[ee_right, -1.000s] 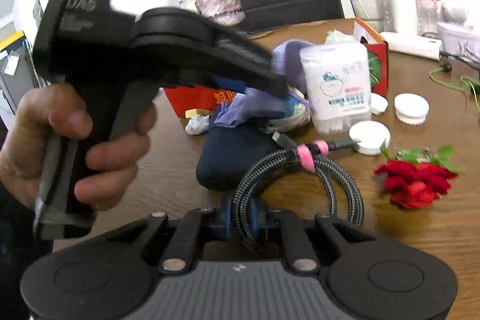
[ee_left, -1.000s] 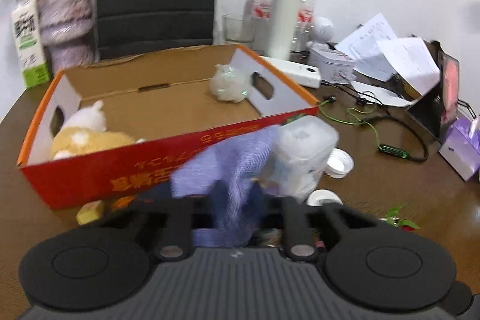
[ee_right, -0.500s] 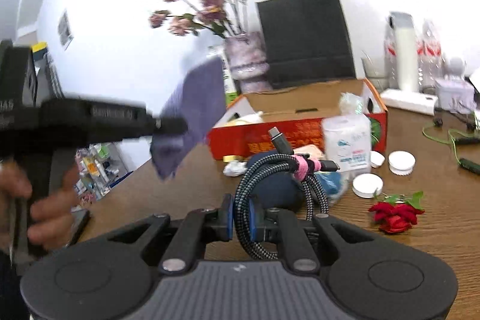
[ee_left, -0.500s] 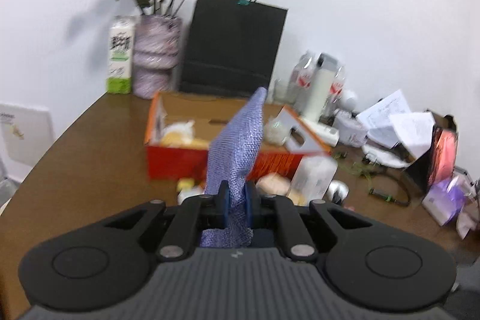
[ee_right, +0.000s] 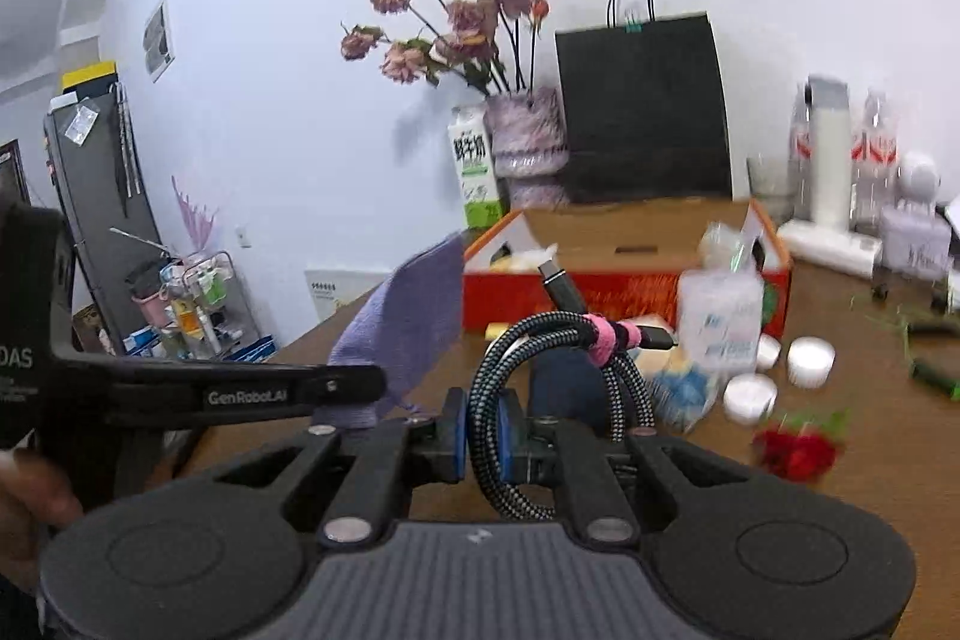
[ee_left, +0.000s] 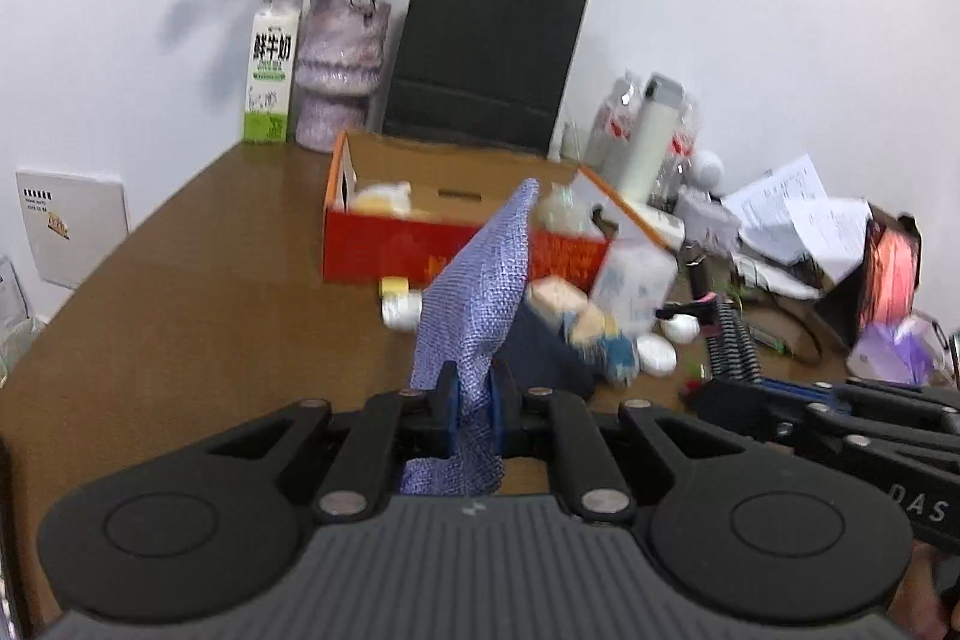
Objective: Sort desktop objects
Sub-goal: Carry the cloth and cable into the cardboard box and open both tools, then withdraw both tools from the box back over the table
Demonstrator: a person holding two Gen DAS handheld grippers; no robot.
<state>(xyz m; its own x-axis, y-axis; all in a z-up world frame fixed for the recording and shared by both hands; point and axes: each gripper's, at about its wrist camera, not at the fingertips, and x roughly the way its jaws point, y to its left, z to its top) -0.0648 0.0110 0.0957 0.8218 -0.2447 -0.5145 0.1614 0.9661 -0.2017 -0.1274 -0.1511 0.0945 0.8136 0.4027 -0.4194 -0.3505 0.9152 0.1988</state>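
Left gripper: pads clamped on a purple cloth, which rises up and right from the jaws at lower centre, above the tabletop. Right gripper: pads clamped on a coiled braided cable bound with a pink tie, lower centre of the right wrist view. Orange cardboard box sits mid-frame holding 1 yellow plush toy. Red rose lies at lower right. 3 white caps lie near a blurred clear container.
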